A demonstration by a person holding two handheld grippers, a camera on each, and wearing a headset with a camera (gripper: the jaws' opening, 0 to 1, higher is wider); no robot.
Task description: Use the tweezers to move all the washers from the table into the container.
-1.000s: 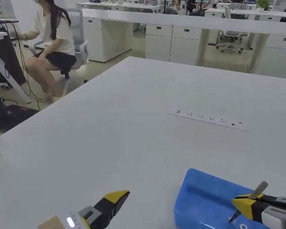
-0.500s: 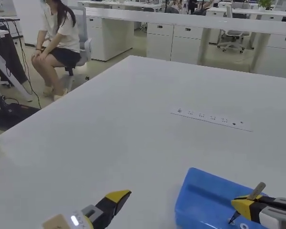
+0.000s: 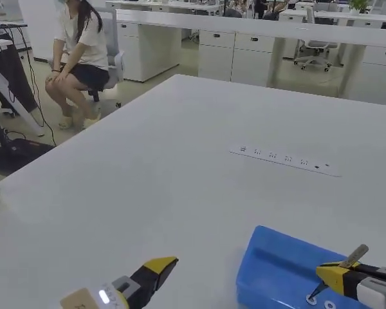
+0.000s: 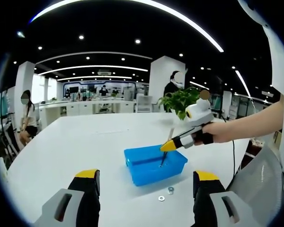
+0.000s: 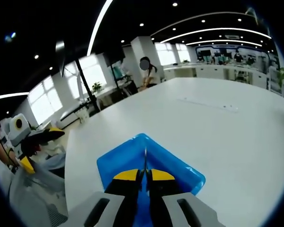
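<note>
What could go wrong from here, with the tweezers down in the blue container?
The right tool holds the tweezers, tip low in the blue container; lifting out sideways may catch its wall and shift it. Two washers lie on the table close to the container; the tip may push them instead of gripping.

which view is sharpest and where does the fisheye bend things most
Head view: even light, sharp, table edges straight. Left gripper view: ceiling lights bow into arcs, washers small but distinct. Right gripper view: container looks stretched toward the lens, tweezers thin and soft.
</note>
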